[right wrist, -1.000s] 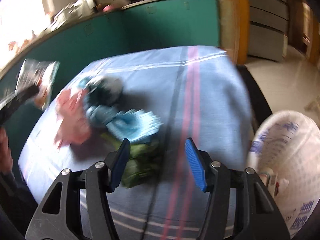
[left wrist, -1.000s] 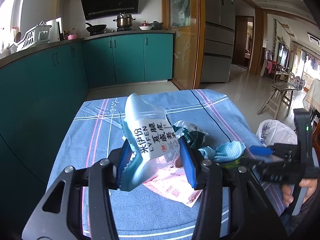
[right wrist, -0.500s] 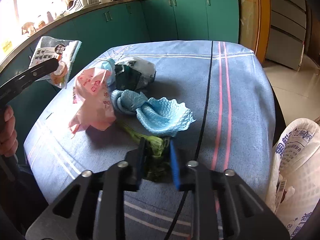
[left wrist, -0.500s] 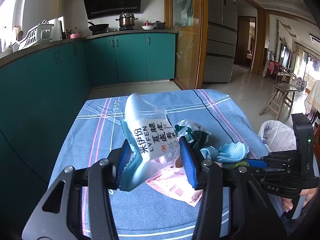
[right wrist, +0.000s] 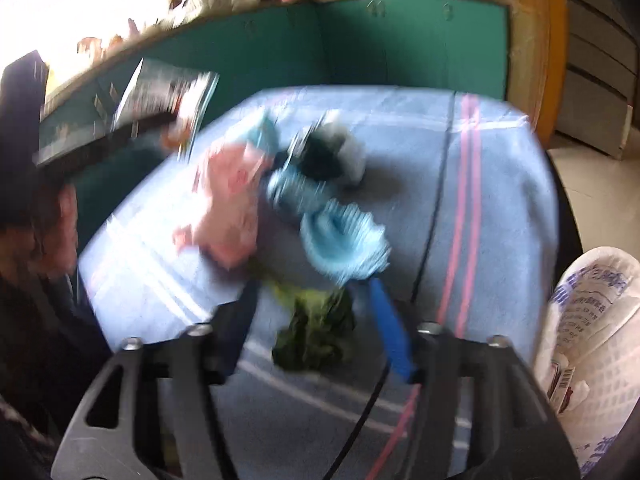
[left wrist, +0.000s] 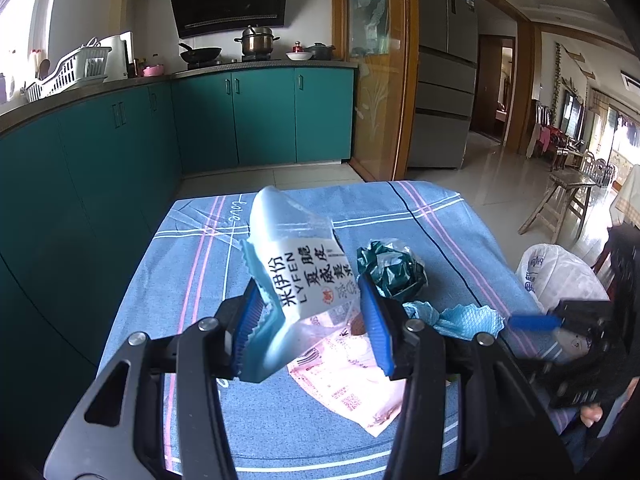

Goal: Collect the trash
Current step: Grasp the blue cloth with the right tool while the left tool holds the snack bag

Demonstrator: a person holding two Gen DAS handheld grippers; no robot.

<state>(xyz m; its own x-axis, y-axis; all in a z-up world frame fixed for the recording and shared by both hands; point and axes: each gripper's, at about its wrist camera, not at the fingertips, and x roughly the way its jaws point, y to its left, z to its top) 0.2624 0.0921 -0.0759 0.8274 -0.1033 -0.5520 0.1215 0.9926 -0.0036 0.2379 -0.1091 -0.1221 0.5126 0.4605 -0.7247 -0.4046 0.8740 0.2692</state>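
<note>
Left wrist: left gripper (left wrist: 310,322) pinches one snack bag (left wrist: 298,276) above table (left wrist: 192,264); right gripper (right wrist: 316,334), jaws opening, spread around one green scrap (right wrist: 316,330); four items on cloth.

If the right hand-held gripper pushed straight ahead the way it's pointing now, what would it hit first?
Most likely the green leafy scrap lying between the opening jaws of the right hand-held gripper, with the blue cloth just beyond. The frame is blurred, so depth is uncertain.
</note>
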